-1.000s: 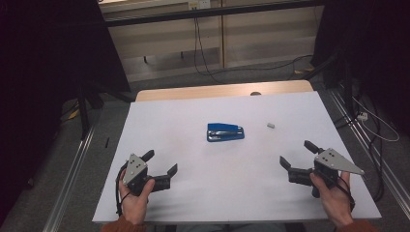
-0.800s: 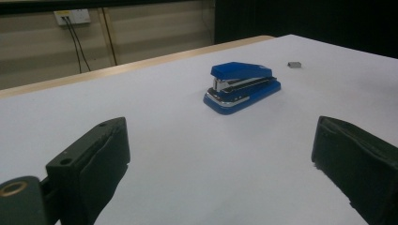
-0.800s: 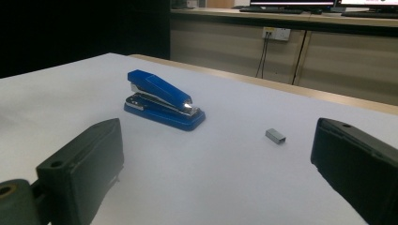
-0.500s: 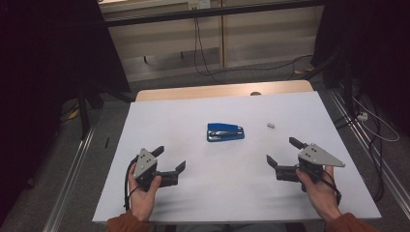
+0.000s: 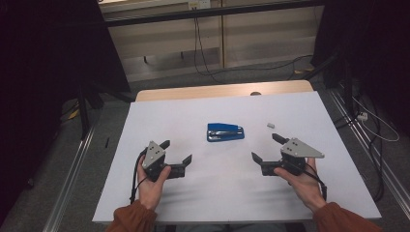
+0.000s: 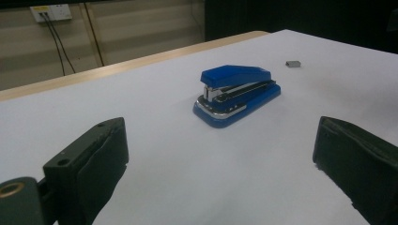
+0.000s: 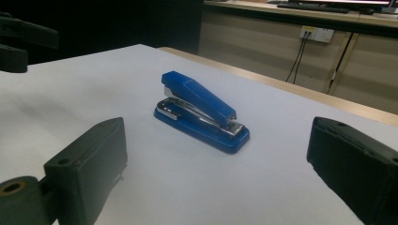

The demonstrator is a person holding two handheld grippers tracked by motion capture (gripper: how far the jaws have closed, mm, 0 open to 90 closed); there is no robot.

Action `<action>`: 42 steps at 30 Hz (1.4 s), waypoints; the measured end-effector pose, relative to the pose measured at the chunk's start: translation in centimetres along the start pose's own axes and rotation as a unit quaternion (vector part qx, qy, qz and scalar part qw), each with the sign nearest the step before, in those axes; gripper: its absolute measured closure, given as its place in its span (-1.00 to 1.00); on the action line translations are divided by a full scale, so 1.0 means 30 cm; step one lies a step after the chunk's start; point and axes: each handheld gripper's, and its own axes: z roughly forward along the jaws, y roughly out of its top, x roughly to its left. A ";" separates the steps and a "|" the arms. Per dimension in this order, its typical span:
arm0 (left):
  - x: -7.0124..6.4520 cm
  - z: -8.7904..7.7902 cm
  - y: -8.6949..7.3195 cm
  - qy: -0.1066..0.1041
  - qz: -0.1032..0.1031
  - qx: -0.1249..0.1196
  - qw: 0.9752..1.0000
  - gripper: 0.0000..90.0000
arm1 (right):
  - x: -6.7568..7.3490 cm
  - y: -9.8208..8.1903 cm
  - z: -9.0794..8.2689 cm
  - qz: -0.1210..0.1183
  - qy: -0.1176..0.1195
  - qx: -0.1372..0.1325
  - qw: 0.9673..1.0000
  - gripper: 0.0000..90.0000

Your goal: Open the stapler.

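The left gripper [image 5: 174, 152] and the right gripper [image 5: 265, 148] are both staying released, jaws wide apart, and the blue stapler [image 5: 225, 132] is lying ahead between them, untouched, on the white table [image 5: 217, 193]

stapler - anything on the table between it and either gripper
Nothing visible. Bare white table lies between the stapler and both the left gripper and right gripper. The small grey piece sits off to the side.
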 end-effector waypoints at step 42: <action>0.105 0.323 0.120 0.001 0.011 -0.013 1.000 -0.91 | 0.035 0.050 0.390 0.018 0.030 0.022 0.999 -0.51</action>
